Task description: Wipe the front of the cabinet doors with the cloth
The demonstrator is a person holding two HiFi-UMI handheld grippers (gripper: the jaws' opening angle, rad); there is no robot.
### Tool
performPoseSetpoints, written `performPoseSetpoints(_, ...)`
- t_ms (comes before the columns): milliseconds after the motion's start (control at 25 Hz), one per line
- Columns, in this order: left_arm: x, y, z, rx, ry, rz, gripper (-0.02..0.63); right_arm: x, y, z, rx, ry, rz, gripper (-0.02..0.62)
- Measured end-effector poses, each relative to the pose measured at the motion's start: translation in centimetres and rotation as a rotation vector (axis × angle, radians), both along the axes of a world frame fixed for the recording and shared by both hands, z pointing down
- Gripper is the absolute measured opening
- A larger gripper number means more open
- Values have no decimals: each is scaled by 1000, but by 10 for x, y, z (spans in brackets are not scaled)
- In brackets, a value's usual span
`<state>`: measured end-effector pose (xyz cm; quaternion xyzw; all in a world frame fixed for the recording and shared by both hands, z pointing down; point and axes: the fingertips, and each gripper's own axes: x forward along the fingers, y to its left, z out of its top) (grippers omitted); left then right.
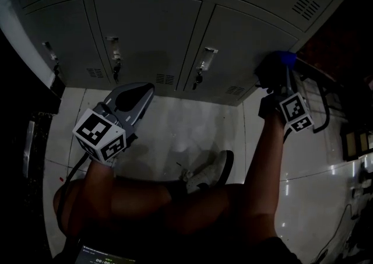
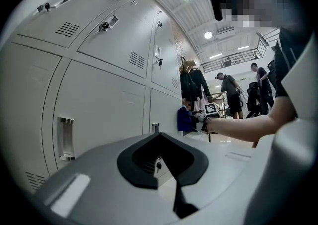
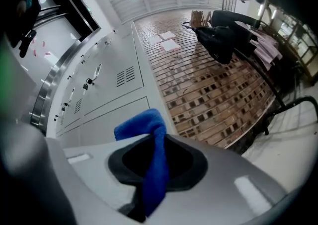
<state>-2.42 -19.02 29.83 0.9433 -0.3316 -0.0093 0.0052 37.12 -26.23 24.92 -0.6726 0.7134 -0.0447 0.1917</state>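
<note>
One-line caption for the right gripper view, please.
Right tongs clamped on a blue cloth, facing grey cabinet doors beside a brick wall.

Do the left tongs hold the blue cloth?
No, the left tongs are shut on nothing; the blue cloth is pinched in the right tongs.

Nothing can be read for certain. A small screen (image 1: pixel 108 255) at the bottom edge of the head view, left of centre, shows pale digits too dim and cropped to make out. The marker cube (image 1: pixel 100 134) at lower left carries only black-and-white squares.
</note>
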Motion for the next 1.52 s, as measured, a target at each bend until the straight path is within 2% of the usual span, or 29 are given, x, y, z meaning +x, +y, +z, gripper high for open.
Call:
performPoseSetpoints(280,1,1,-4,6,5,-1,6,-85,5,-17,35,50,-205,58)
performPoseSetpoints(440,2,2,-6,12,5,2,6,-130,0,-9,23,72,-296,58)
performPoseSetpoints(920,1,2,-7,14,10,1,6,-222,-22,37,-47,118,-453,58)
performPoseSetpoints(1160,0,0,-6,9,14,1,6,-235,-39,59,-102,136,-442,58)
performPoseSetpoints(1520,0,0,-5,7,12,1,6,-208,-43,69,-132,113,-390,58)
